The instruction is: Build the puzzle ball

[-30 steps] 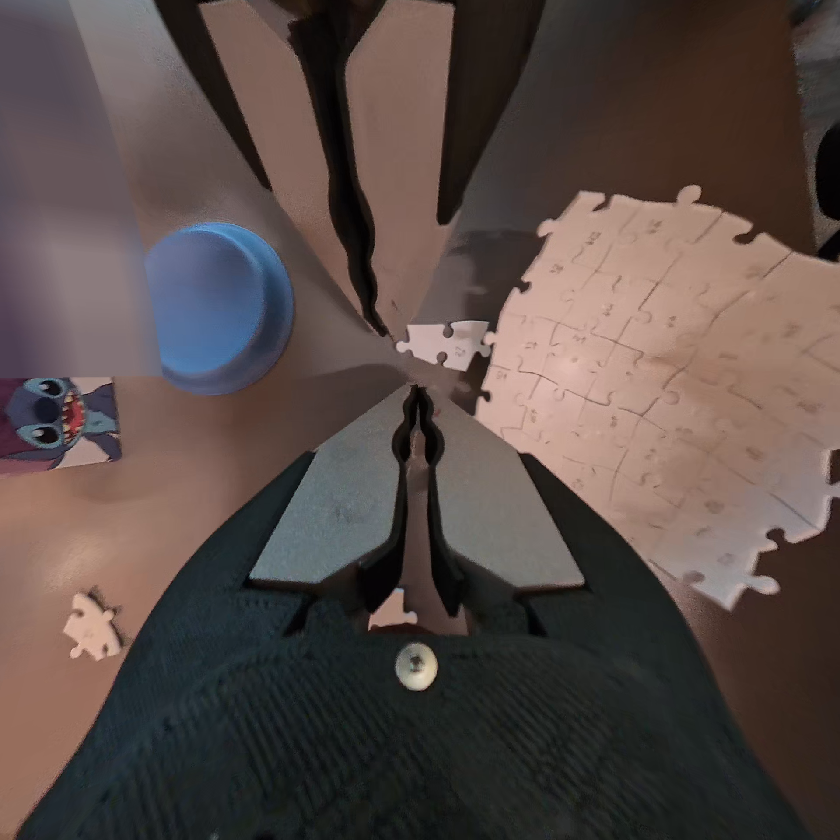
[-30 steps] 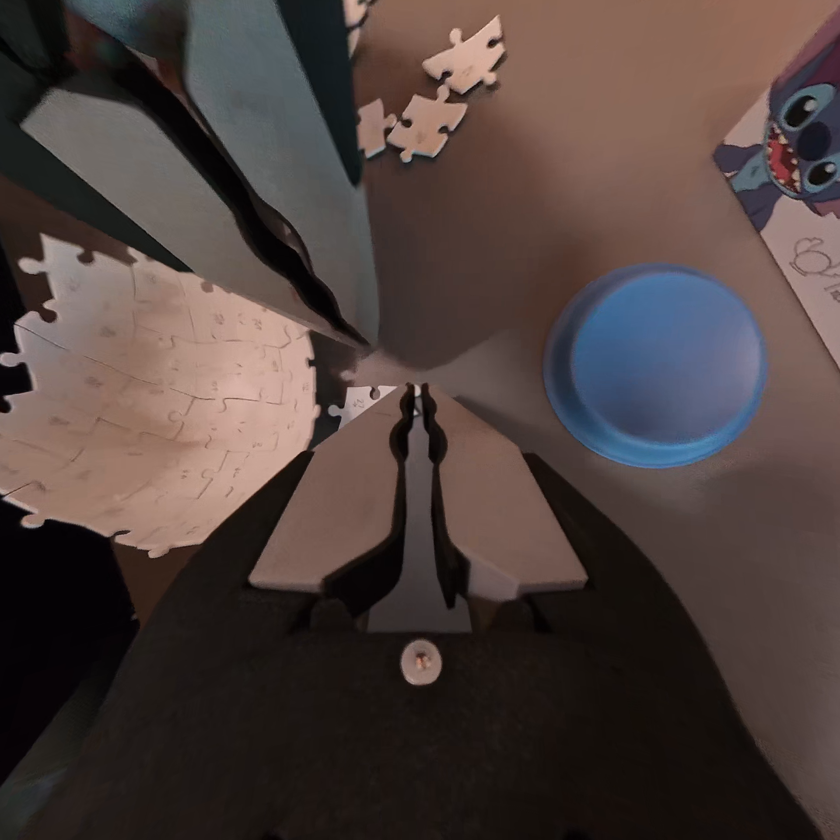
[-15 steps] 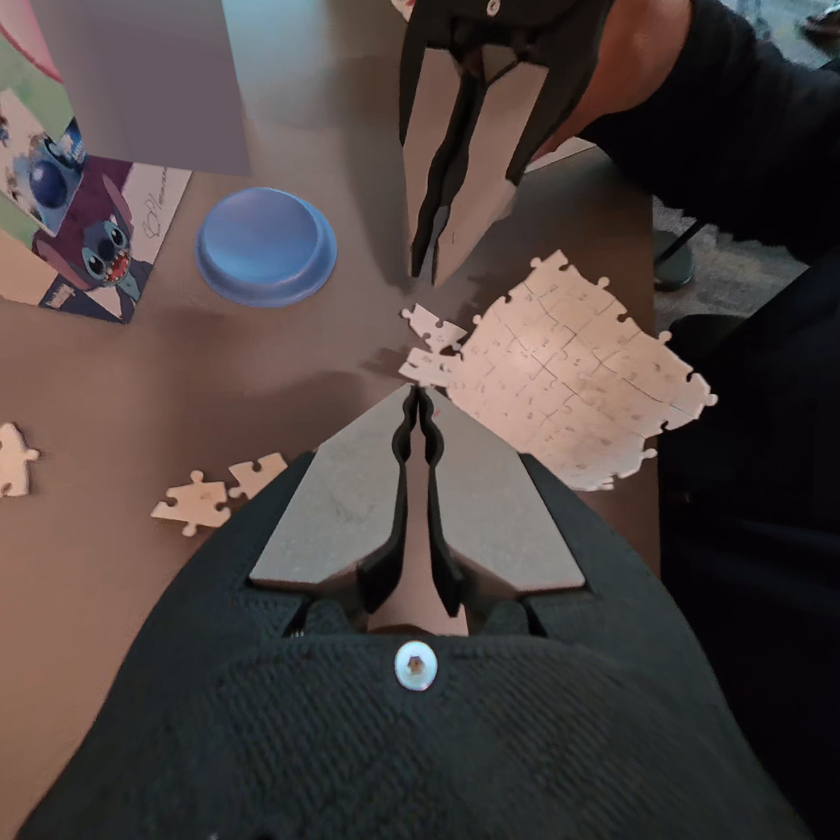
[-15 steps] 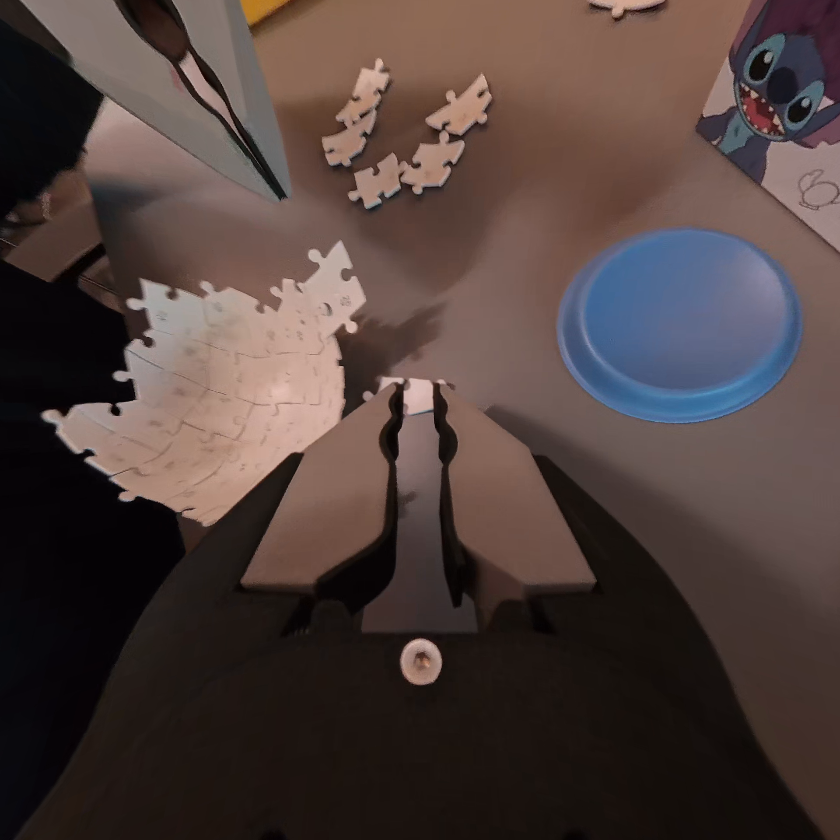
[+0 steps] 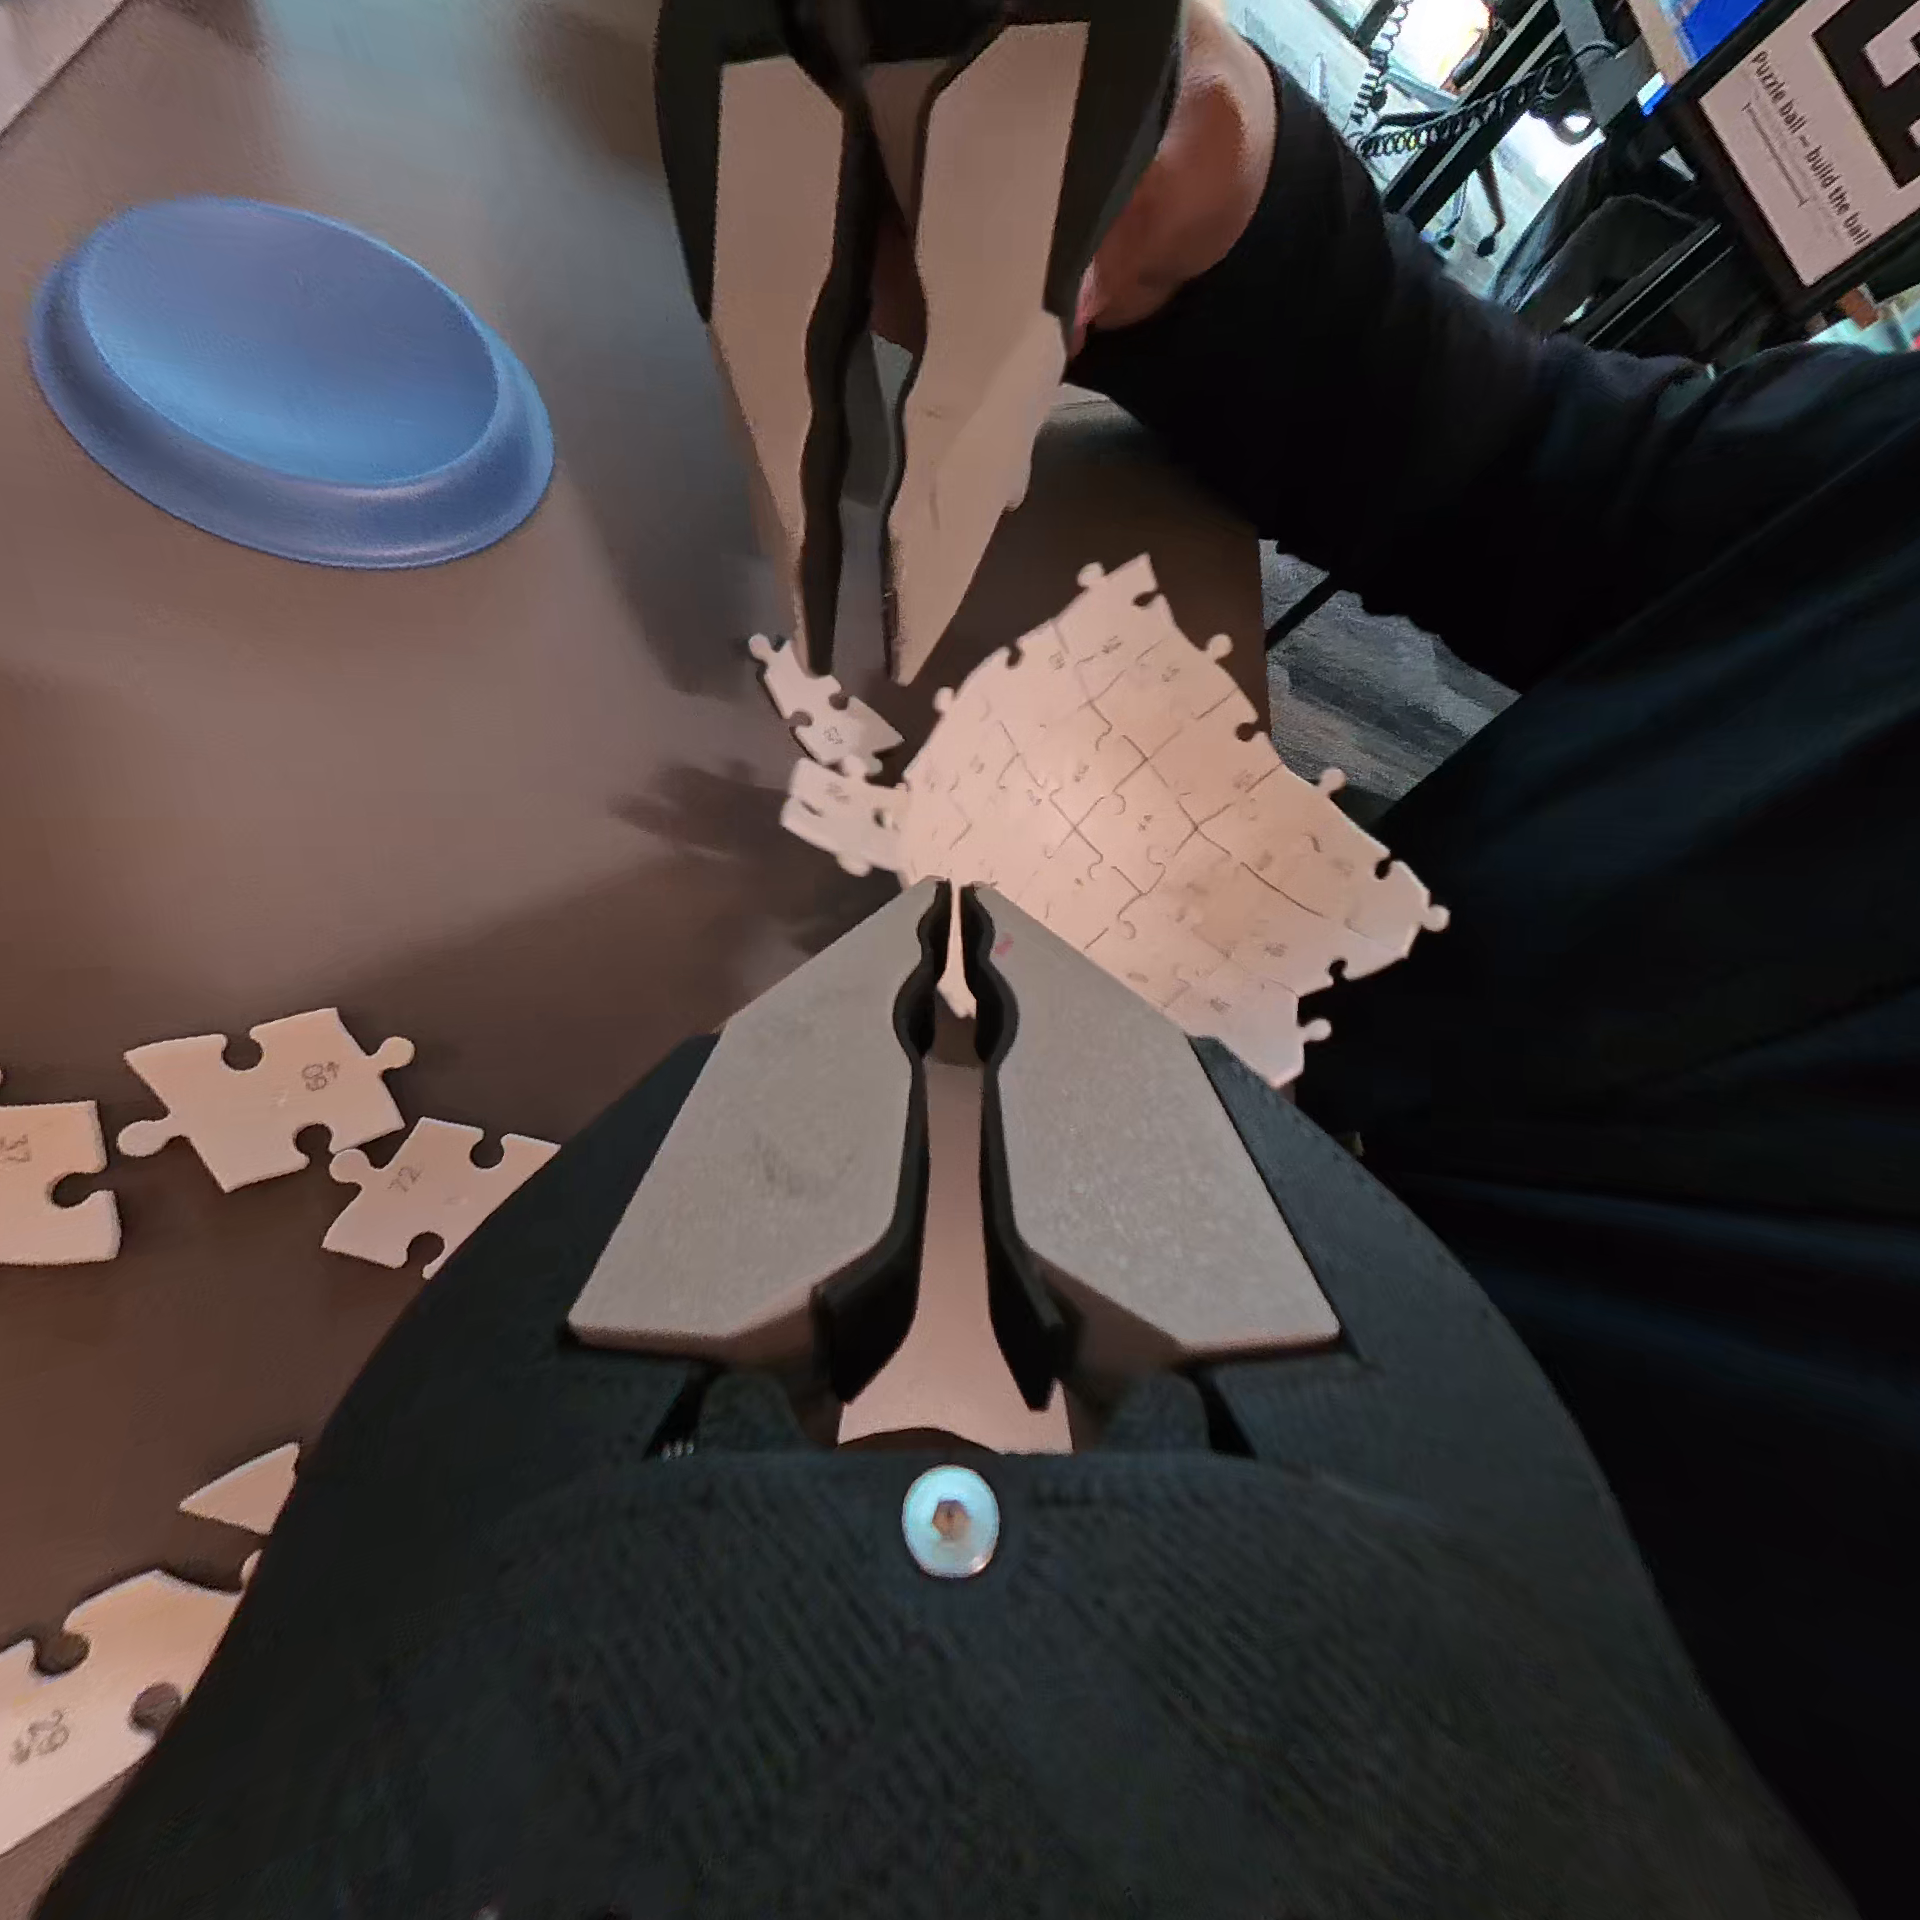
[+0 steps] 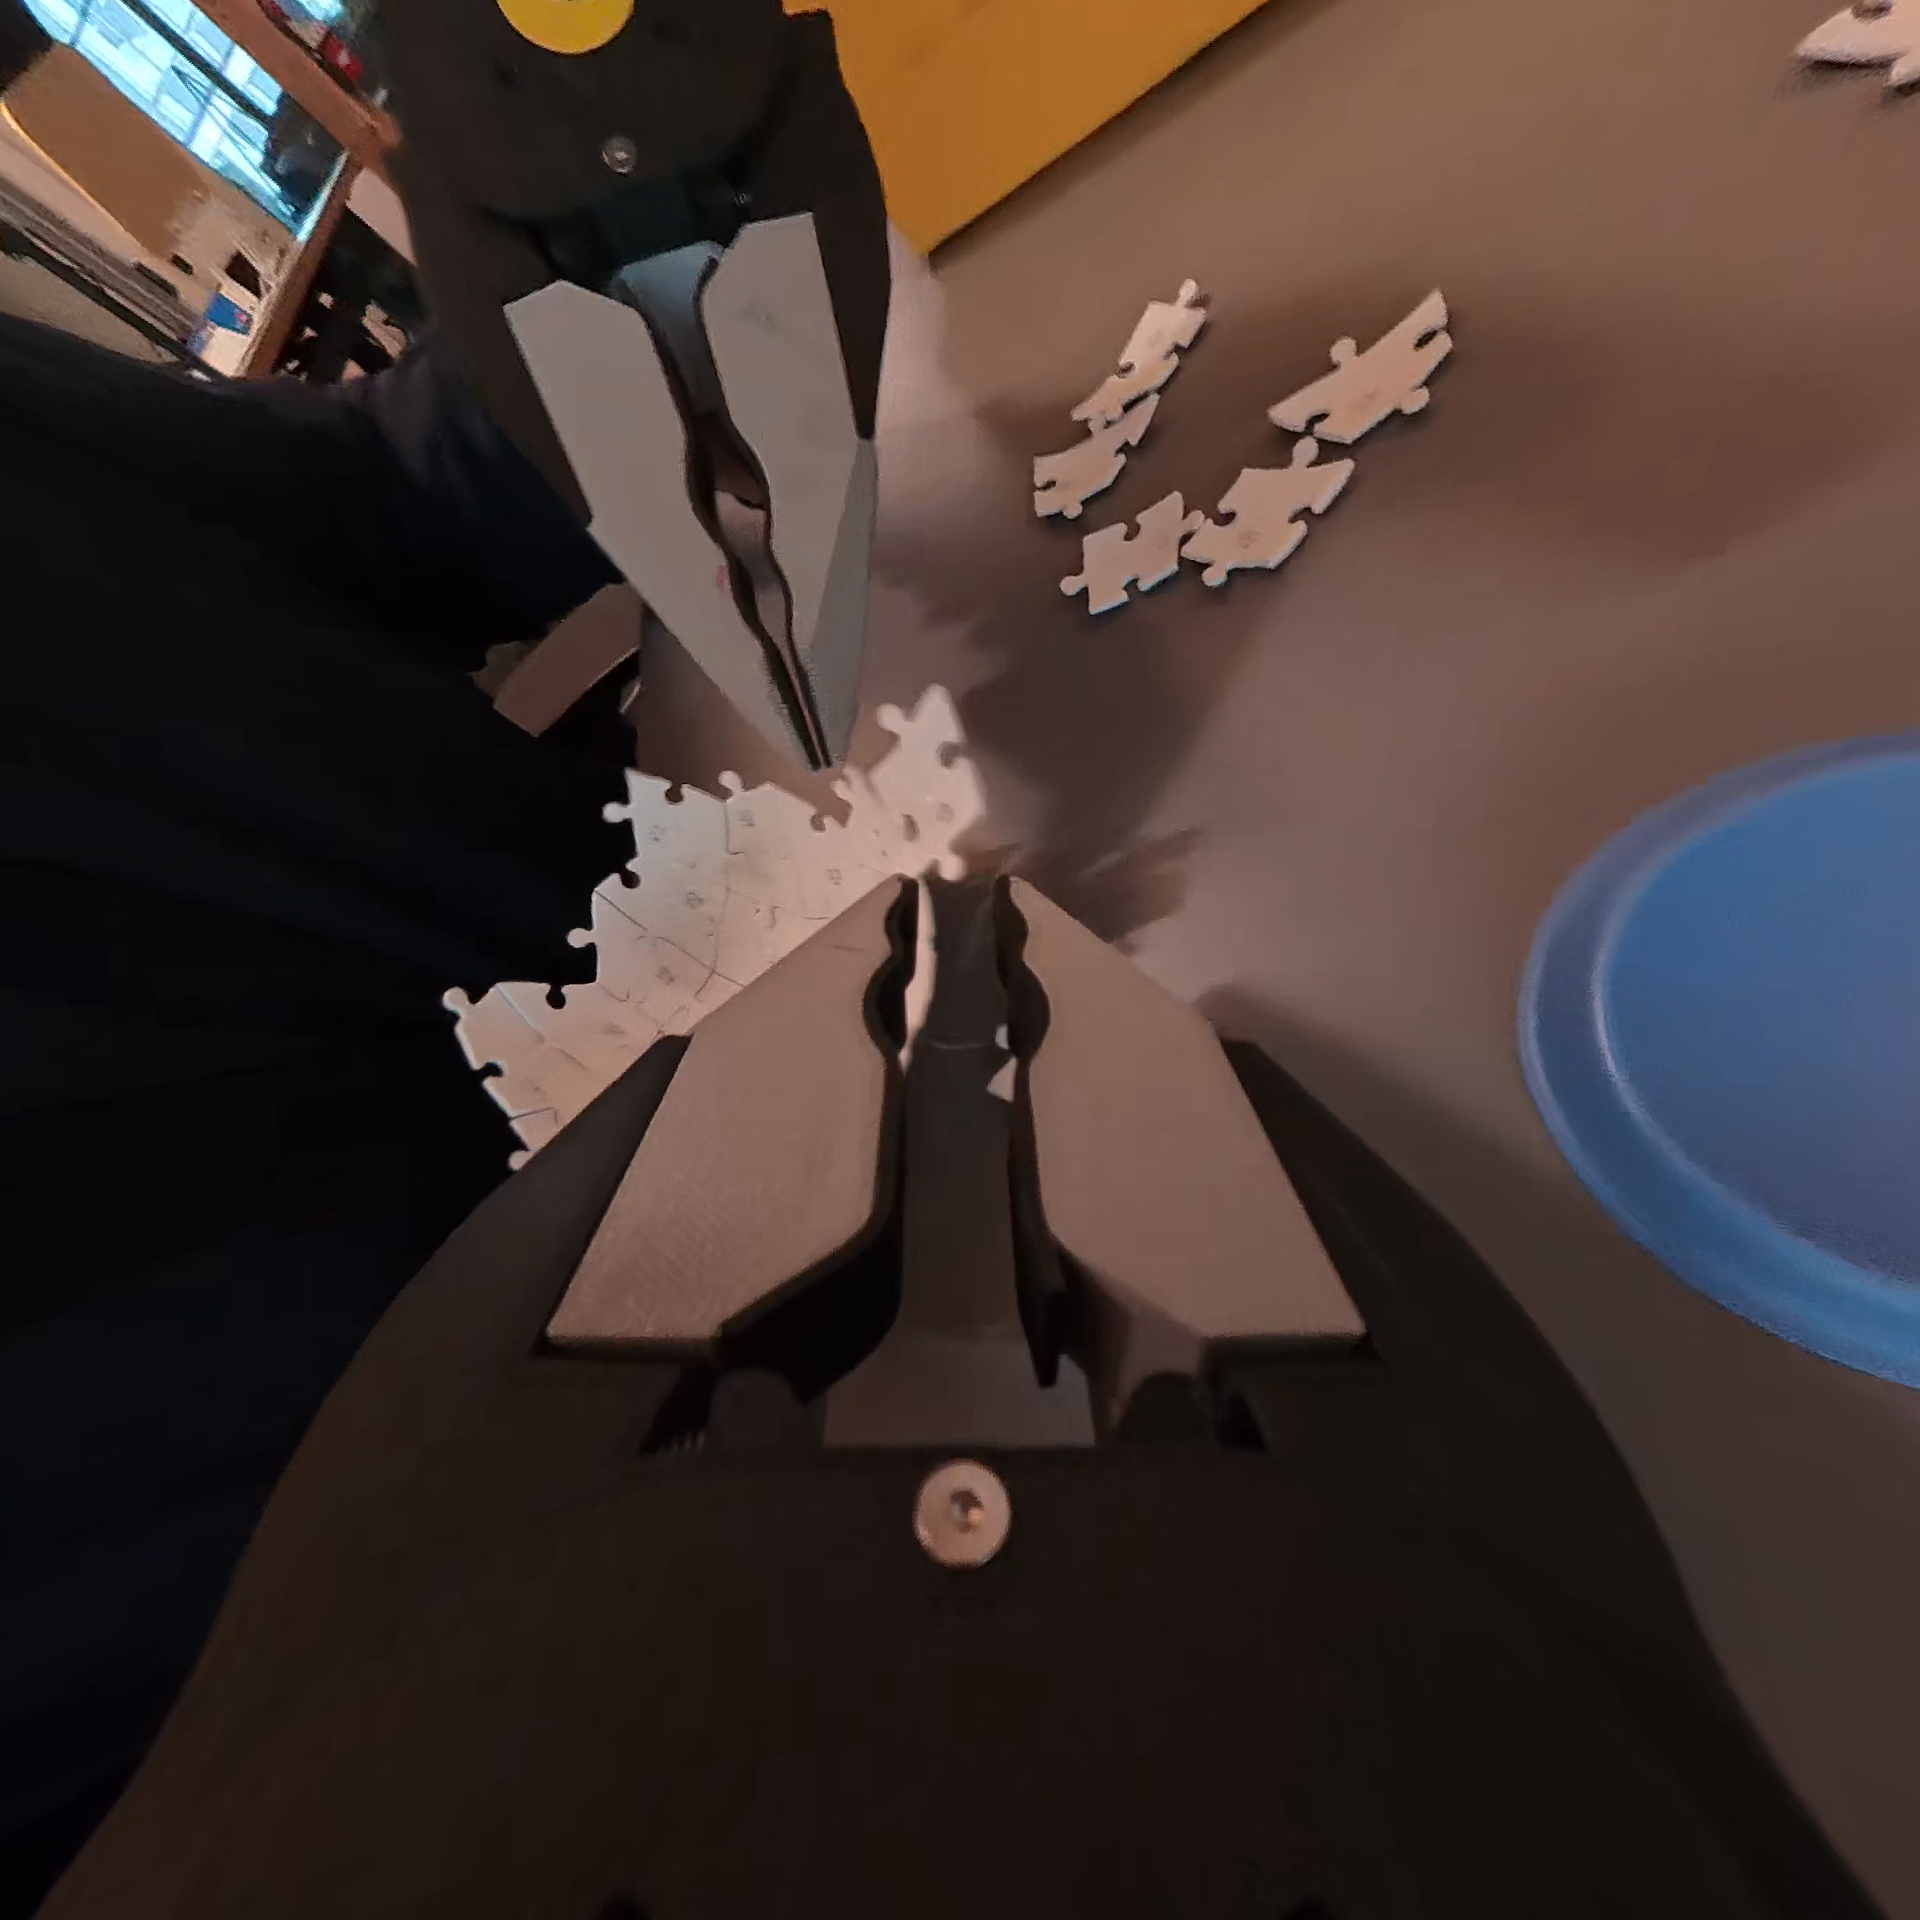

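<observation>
Jaws of right gripper (image 5: 852,665) parted since before, left gripper (image 5: 954,896) unchanged.

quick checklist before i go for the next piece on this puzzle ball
1. Left gripper shut on the puzzle shell: ok.
2. Right gripper gripping the loose piece: not ok, jaws apart, piece at its tips.
3. Loose piece locked into the shell's rim: cannot tell.
4. Blue base apart from both grippers: ok.
5. Spare pieces lying on the table: ok.
</observation>
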`<action>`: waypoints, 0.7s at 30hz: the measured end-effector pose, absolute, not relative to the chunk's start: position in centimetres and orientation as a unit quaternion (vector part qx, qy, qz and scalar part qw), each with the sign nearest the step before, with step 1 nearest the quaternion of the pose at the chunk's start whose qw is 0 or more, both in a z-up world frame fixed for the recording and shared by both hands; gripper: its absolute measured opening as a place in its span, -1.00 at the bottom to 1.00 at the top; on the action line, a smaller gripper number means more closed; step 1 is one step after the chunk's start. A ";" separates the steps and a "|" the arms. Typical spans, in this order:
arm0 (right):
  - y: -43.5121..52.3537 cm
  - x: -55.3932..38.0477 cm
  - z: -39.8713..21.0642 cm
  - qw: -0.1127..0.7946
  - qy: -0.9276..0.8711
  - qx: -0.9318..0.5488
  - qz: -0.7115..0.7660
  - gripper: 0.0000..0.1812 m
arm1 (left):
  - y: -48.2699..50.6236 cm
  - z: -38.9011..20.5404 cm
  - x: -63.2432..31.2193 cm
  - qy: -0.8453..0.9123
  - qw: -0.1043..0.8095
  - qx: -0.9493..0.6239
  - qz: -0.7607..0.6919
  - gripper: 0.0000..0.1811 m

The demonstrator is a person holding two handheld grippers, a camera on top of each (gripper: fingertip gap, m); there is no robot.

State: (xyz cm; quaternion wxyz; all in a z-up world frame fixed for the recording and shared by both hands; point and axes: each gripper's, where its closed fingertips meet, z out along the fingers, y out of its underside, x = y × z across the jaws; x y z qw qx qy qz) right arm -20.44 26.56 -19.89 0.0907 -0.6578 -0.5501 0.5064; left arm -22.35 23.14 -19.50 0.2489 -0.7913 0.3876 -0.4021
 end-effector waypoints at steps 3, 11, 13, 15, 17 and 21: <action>25.9 -20.8 -20.8 0.061 -0.555 -0.655 0.509 -0.88 | 23.1 -20.2 -21.9 0.390 0.235 -0.793 -0.406 -1.00; 24.7 -21.5 -20.6 0.020 -0.546 -0.633 0.549 -0.86 | 23.1 -20.5 -21.5 0.403 0.232 -0.789 -0.402 -1.00; 24.6 -21.6 -20.6 0.019 -0.547 -0.631 0.549 -0.89 | 23.0 -20.6 -21.4 0.402 0.230 -0.788 -0.405 -1.00; 24.5 -21.6 -20.8 0.018 -0.552 -0.631 0.545 -0.90 | 22.9 -20.6 -21.5 0.401 0.230 -0.789 -0.405 -1.00; 24.4 -21.8 -20.9 0.020 -0.552 -0.631 0.544 -0.92 | 22.9 -20.7 -21.5 0.400 0.230 -0.789 -0.406 -1.00; 24.5 -22.4 -21.2 0.041 -0.561 -0.633 0.532 -0.95 | 23.0 -20.9 -21.8 0.399 0.235 -0.792 -0.398 -1.00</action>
